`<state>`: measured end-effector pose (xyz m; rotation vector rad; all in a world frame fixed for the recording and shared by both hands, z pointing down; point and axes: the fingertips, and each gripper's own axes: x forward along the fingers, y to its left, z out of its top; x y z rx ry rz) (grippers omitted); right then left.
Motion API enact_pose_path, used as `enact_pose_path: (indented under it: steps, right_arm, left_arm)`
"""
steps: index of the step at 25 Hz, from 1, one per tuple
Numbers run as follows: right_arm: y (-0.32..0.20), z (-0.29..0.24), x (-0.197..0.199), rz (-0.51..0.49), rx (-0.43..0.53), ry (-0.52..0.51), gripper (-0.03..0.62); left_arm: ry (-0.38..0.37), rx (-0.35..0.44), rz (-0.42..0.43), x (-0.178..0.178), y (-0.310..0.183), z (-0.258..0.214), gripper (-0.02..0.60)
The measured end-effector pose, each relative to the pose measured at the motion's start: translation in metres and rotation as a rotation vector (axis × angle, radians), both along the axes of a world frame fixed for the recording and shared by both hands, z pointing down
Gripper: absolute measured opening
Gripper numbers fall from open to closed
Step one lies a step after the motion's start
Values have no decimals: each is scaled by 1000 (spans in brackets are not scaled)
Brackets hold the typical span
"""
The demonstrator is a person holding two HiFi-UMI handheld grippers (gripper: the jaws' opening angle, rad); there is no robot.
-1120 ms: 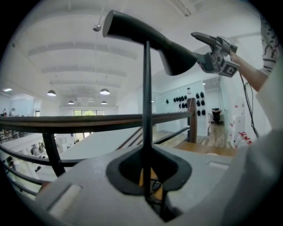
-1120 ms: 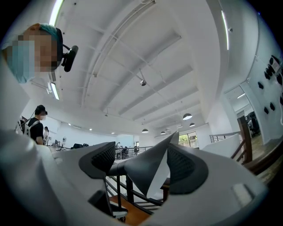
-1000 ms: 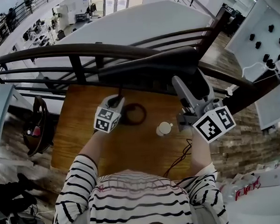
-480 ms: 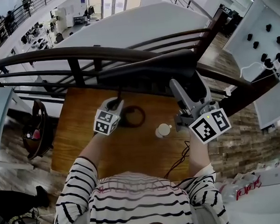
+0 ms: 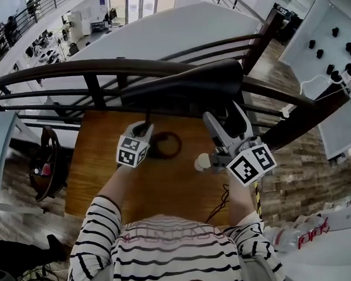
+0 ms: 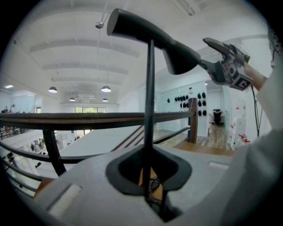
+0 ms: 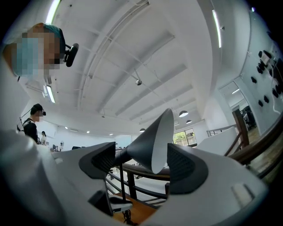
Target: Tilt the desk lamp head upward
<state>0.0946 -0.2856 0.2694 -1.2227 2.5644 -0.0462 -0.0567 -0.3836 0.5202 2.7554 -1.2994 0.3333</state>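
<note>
Left claw [image 6: 148, 172] clamps the thin black lamp stem [image 6: 150, 101]; right claw [image 7: 142, 163] gapes around the matte black conical lamp head [image 7: 148, 141], over the wooden tabletop's [image 5: 100, 152] far edge.

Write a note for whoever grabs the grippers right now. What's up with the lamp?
Left gripper: shut on the lamp stem, holding it above the wooden desk.
Right gripper: open, jaws either side of the lamp head at its wide end, not clamped.
Done: both grippers in place.
Left: close the right gripper on the head, then probably lift the wide end, which sits lower than the narrow end.
</note>
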Motion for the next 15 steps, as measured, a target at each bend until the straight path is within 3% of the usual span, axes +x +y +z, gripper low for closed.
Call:
enact_pose_path:
  steps: [4,7,15]
  right_arm:
    - [5,26,5,9,-53,-9,353]
    - [9,46,11,19,-98,-11,353]
    - [25,120,9,15,-267,-24,345]
  left_arm:
    - [-50,-63,12,3,3,13,51]
    - [-98,-135,18,5,14,33,180]
    - [-52,-101,-35,2,59,36,209]
